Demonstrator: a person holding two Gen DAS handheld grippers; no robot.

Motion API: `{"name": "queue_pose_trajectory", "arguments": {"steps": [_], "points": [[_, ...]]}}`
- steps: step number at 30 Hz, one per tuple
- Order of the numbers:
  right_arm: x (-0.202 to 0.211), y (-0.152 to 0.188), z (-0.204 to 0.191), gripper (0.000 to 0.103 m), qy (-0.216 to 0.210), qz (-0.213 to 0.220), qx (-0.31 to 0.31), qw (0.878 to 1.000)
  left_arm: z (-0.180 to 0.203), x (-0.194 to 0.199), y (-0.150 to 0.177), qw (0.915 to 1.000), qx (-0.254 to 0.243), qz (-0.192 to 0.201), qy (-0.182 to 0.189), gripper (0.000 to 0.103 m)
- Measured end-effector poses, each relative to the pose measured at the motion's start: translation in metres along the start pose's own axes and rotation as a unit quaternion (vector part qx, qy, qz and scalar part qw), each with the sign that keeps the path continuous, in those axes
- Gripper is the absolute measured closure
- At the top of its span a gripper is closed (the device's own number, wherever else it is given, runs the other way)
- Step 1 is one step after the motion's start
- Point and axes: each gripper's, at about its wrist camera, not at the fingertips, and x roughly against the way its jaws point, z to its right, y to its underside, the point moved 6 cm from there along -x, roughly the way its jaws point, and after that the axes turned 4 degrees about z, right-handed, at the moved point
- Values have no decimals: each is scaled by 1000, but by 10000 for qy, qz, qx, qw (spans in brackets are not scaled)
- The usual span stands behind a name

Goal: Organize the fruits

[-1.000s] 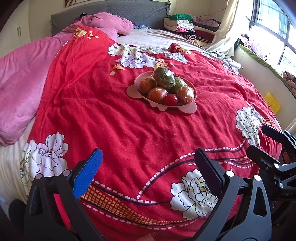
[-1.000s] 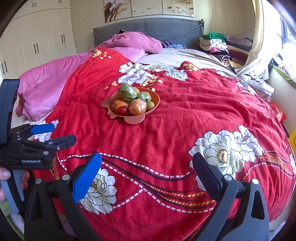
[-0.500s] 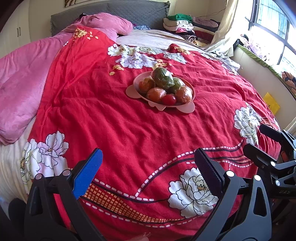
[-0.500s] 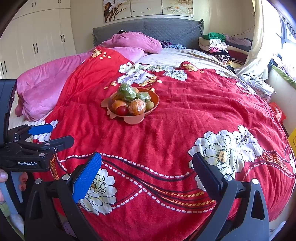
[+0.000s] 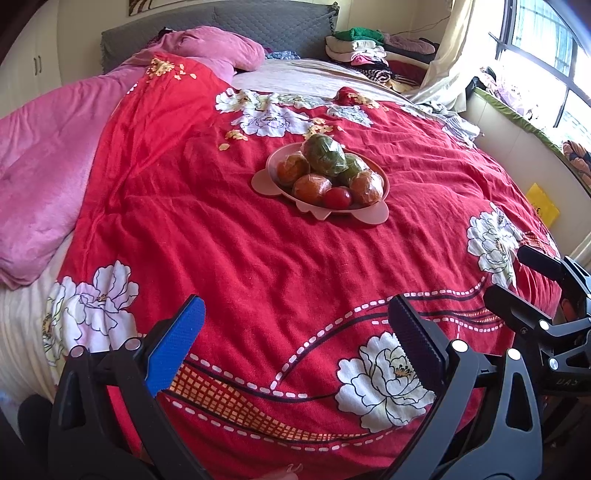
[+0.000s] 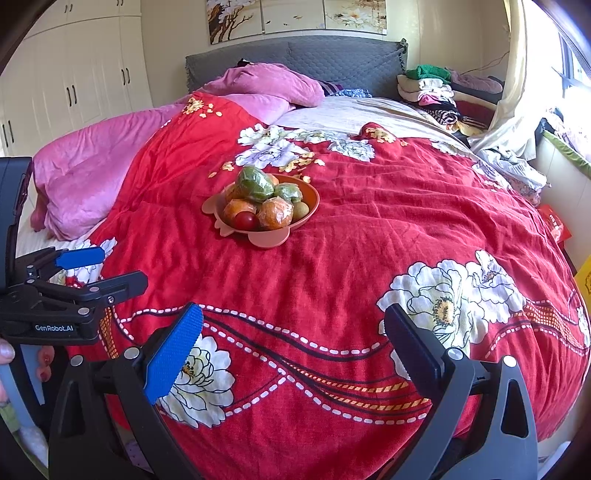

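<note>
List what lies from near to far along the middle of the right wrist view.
Right tongs → red floral quilt → pink fruit plate → beige sheet → grey headboard → wall paintings.

place: home bedroom | cues: bed (image 6: pixel 369 229), headboard (image 6: pixel 295 59), wardrobe (image 6: pixel 85 74)

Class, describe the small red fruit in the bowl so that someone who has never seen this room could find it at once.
Start at the big red flowered bedspread and find the pink bowl sitting near its middle. On the bowl's near edge lies the small red fruit, between two orange fruits in clear wrap. It alone is smooth, bare, glossy red and the smallest there.
</note>
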Motion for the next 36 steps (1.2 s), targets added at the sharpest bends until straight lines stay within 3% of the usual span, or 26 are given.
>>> {"name": "queue_pose_trajectory", "arguments": {"steps": [36], "points": [[-1,-1,-3,5,5,-14,33,10000,-1,2,-1,10000,-22,-1,-42,10]]}}
